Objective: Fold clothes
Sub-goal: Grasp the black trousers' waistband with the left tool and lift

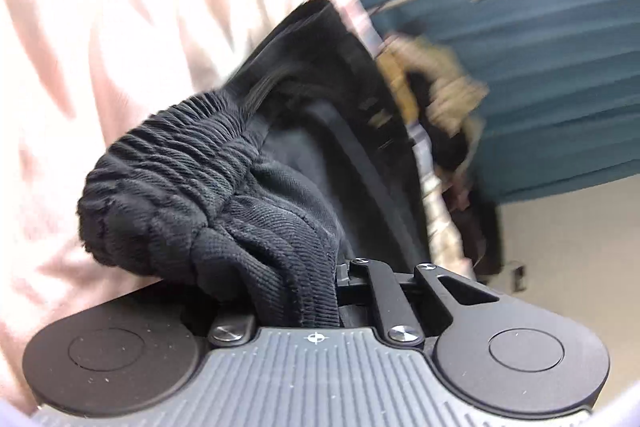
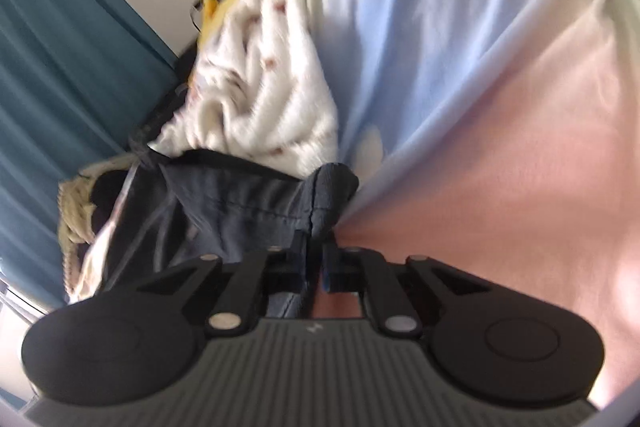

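Note:
In the left wrist view a black garment (image 1: 192,195) with a ribbed elastic waistband is bunched up over my left gripper (image 1: 316,291). That gripper is shut on the cloth, and the cloth hides its fingertips. In the right wrist view a dark garment (image 2: 240,203) with a stitched hem stretches away to the left. My right gripper (image 2: 317,247) is shut on the hem's corner, the two fingers pressed close with fabric between them. Whether both grippers hold the same garment I cannot tell.
A pink sheet (image 1: 100,27) (image 2: 500,167) lies under the clothes, and it turns pale blue (image 2: 400,47) farther off. A white blanket with small red dots (image 2: 272,87) is heaped behind the dark garment. Teal curtains (image 1: 560,67) (image 2: 60,67) hang behind. A beige knitted item (image 2: 76,211) lies by the curtain.

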Motion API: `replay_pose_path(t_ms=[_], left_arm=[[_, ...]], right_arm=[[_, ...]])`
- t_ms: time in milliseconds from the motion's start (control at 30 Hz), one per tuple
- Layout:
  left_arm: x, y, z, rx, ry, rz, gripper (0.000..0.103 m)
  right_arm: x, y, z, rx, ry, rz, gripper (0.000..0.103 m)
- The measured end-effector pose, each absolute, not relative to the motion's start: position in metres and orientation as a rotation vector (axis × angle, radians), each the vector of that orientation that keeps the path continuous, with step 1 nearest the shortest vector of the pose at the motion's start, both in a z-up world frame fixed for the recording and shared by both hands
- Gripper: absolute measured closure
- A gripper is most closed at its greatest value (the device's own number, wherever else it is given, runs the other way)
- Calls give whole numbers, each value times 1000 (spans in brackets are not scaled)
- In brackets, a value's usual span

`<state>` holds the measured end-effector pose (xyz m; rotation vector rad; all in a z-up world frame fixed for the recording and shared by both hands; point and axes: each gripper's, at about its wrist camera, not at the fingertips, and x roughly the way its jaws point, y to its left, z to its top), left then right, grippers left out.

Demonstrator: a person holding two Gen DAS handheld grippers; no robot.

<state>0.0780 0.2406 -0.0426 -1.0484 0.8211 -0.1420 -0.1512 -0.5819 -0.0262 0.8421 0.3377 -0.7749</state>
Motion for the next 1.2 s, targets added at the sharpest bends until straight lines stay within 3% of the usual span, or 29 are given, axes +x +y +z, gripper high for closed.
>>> replay_pose_path(t_ms=[233,567,933,1200], left_arm=[[18,255,-8,-1077,631,-140,92],[-28,278,6,-1104,585,-166,92],[3,272,18,-1079,586,-153,92],[6,283,30,-1106,547,-154,92]], right_arm=[[-159,-575,20,847,330,-752,96],[-172,-571,14,929,534,-727,98],[-134,-556,102,848,436,-589,98],[-129,-566,154,818,214,-546,99]])
